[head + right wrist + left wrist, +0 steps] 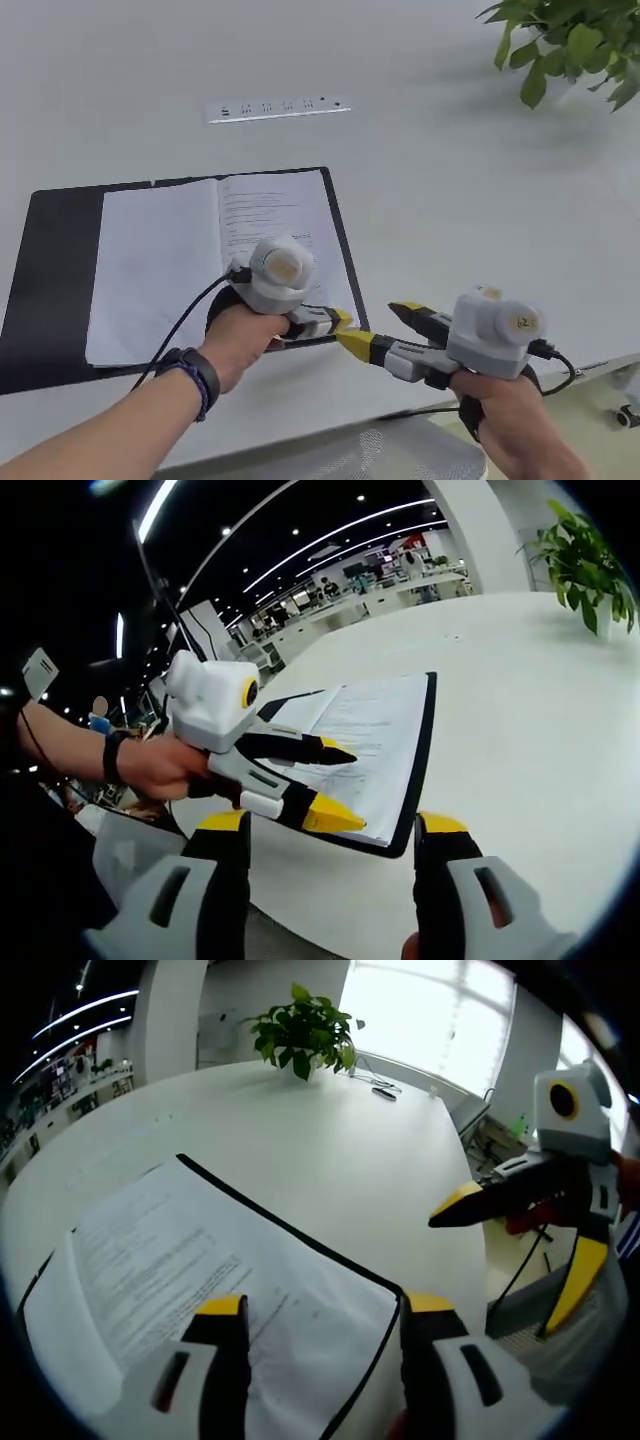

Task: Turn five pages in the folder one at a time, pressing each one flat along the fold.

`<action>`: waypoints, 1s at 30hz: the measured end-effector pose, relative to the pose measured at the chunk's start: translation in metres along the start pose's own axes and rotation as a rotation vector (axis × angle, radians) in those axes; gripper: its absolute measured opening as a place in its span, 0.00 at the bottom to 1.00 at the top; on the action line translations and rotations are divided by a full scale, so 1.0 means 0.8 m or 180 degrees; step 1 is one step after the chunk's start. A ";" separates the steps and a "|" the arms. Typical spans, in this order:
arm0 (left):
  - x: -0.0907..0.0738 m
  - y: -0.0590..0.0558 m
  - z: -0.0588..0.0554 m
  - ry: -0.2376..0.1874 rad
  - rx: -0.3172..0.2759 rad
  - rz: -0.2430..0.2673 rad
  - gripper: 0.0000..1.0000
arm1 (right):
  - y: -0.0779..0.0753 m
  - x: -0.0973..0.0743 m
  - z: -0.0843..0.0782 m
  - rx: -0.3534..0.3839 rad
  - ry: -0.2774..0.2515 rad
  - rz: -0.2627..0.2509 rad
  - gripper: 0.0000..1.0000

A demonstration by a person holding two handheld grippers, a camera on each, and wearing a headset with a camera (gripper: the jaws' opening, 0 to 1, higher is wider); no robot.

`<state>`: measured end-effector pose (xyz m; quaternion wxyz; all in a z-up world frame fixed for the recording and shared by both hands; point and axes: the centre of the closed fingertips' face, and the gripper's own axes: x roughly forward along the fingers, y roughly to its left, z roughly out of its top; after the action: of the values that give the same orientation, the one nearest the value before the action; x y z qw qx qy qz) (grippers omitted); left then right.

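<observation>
The folder [60, 270] lies open at 9 o'clock on the worktop [450, 200]. The left tool [326, 1305] gapes wide over the folder's 5 o'clock corner, and the right tool [331, 822] is wide and empty. No page is lifted, and the count of pages turned is unclear.

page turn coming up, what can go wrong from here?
1. The left gripper stands open over the near corner of the folder, with the page and the folder's edge both between its jaws: it may pinch the folder itself or several pages.
2. The right gripper is open close beside it: the tips may knock.
3. Nothing pins the folder near the table edge: it may slide.
</observation>
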<state>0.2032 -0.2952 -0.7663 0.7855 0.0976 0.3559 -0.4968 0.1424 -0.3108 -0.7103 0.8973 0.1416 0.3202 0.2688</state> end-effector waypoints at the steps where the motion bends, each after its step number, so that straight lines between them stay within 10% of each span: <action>1: 0.003 0.001 -0.002 0.0012 -0.0022 0.0011 0.60 | 0.000 0.001 -0.001 0.0002 0.0016 0.0006 0.65; 13: 0.015 0.002 -0.015 0.0036 0.0387 0.0342 0.57 | -0.003 0.008 -0.003 -0.0026 0.0085 0.0092 0.63; 30: 0.010 0.019 -0.011 -0.0132 0.0312 0.0370 0.44 | -0.016 0.040 0.008 0.0100 0.0010 0.0266 0.58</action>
<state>0.2141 -0.2891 -0.7814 0.8145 0.1462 0.3086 -0.4691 0.1722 -0.3033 -0.7265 0.8825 0.1685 0.3196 0.3011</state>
